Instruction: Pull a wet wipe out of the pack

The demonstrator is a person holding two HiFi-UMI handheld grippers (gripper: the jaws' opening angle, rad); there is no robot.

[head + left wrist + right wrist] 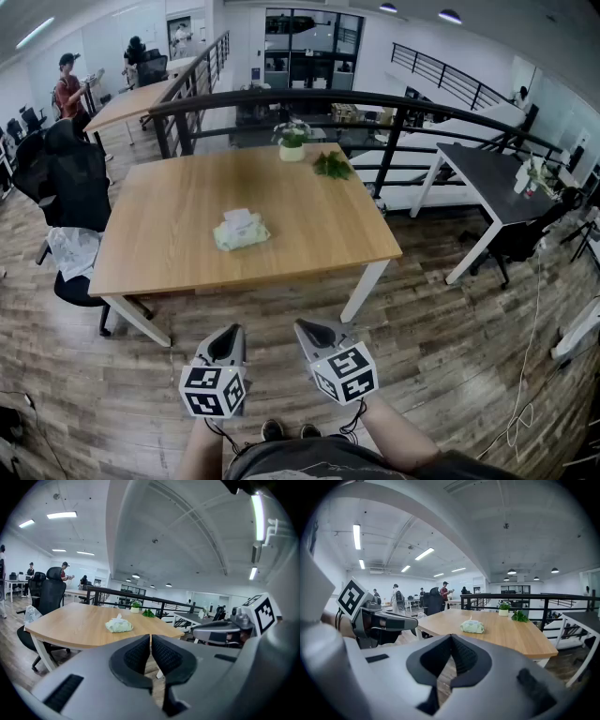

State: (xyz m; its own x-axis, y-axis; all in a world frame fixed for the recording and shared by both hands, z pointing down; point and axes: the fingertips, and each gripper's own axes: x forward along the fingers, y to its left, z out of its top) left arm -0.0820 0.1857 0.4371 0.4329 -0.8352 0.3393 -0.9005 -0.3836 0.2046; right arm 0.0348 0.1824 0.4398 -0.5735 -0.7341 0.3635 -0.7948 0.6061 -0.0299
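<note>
A pale green wet wipe pack (pixel 241 231) lies near the middle of the wooden table (pixel 169 253), with a white wipe sticking up from its top. It also shows in the left gripper view as the pack (pixel 119 625) and in the right gripper view as the pack (pixel 472 626). My left gripper (pixel 232 332) and right gripper (pixel 306 328) hang side by side over the floor, well short of the table's near edge. Both are shut with nothing between the jaws. The left gripper's tips (pixel 150 636) and the right gripper's tips (pixel 450 637) meet.
A small potted plant (pixel 292 141) and a green sprig (pixel 332 166) sit at the table's far edge. A black office chair (pixel 67 183) stands at the table's left end. A dark desk (pixel 497 183) is to the right, a black railing (pixel 281 98) behind. People stand far back left.
</note>
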